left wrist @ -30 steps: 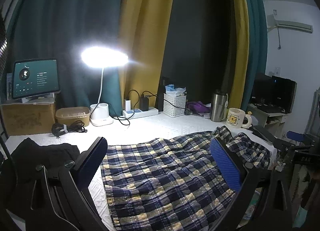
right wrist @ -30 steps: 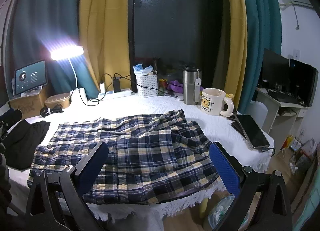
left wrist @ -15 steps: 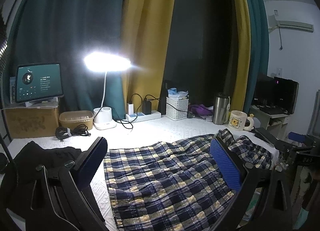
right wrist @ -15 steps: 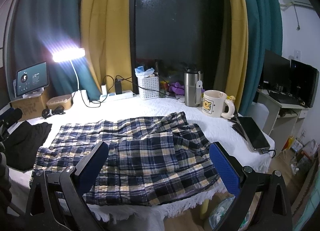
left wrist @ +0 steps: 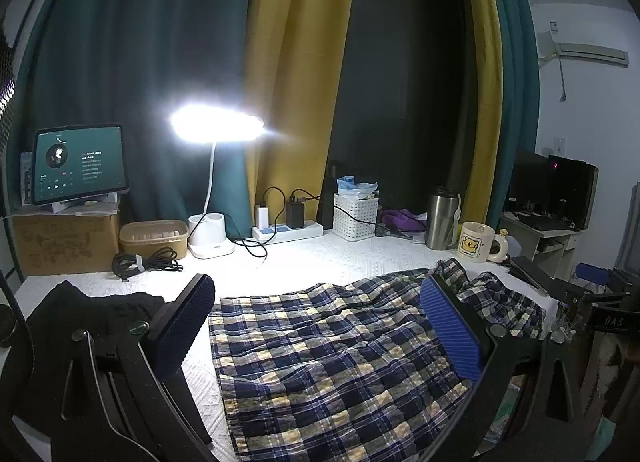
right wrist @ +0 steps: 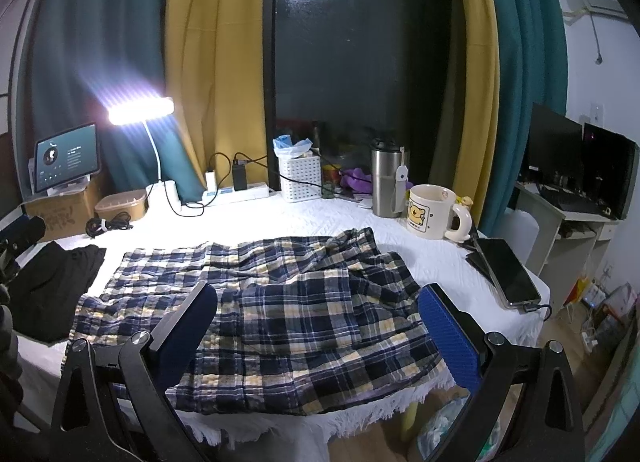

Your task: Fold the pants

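Plaid pants (left wrist: 340, 358) lie spread along the white table (left wrist: 320, 258) in the left wrist view, rumpled at the far right, no tidy fold showing yet. The left gripper (left wrist: 320, 326) hangs above them, spread wide and holding nothing. From the right wrist view, the pants (right wrist: 280, 302) reach the near edge, one layer lapped over; the right gripper (right wrist: 320, 322) is likewise released. I'd say folding has barely begun.

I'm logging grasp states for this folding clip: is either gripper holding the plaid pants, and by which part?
Nothing is held. The left gripper and right gripper are both open above the plaid pants, which lie spread on the table.
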Demonstrator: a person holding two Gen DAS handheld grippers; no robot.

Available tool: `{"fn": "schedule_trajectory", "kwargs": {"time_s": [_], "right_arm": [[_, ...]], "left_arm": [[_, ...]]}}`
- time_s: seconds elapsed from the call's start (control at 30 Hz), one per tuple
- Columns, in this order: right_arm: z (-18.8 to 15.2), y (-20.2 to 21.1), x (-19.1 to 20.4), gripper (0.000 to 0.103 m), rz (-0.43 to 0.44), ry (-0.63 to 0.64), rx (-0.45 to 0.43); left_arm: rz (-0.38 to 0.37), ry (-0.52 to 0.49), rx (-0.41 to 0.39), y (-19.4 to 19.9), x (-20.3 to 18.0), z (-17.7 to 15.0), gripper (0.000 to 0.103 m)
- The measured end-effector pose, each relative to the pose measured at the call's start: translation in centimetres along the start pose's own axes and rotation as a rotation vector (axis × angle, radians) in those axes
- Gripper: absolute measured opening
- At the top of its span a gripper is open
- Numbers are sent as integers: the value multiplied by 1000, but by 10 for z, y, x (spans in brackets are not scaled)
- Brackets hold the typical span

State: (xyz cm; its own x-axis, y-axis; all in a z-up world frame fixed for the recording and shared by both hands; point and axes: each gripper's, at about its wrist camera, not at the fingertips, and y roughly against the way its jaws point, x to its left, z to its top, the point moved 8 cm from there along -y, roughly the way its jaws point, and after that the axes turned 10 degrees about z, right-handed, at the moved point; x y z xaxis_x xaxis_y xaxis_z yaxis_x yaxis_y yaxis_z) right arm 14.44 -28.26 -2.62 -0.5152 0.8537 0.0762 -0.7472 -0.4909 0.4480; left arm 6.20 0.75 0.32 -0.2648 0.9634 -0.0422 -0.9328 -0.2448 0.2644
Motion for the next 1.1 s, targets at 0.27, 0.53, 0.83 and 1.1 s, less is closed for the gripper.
{"fn": "schedule_trajectory", "kwargs": {"time_s": [0.27,0.53,0.83,1.1], "right_arm": [[0,-1,0,101,0,0,0],[0,-2,0,101,0,0,1],[-1,-3,0,101,1,0,1],[-1,-4,-1,101,-1,1,2]], "left_arm": [[3,3,3,1,2,-1,102],[3,2,3,1,2,-1,102],[6,-2,4,1,1,2,102],[5,-2,10,-1,0,3,102]]}}
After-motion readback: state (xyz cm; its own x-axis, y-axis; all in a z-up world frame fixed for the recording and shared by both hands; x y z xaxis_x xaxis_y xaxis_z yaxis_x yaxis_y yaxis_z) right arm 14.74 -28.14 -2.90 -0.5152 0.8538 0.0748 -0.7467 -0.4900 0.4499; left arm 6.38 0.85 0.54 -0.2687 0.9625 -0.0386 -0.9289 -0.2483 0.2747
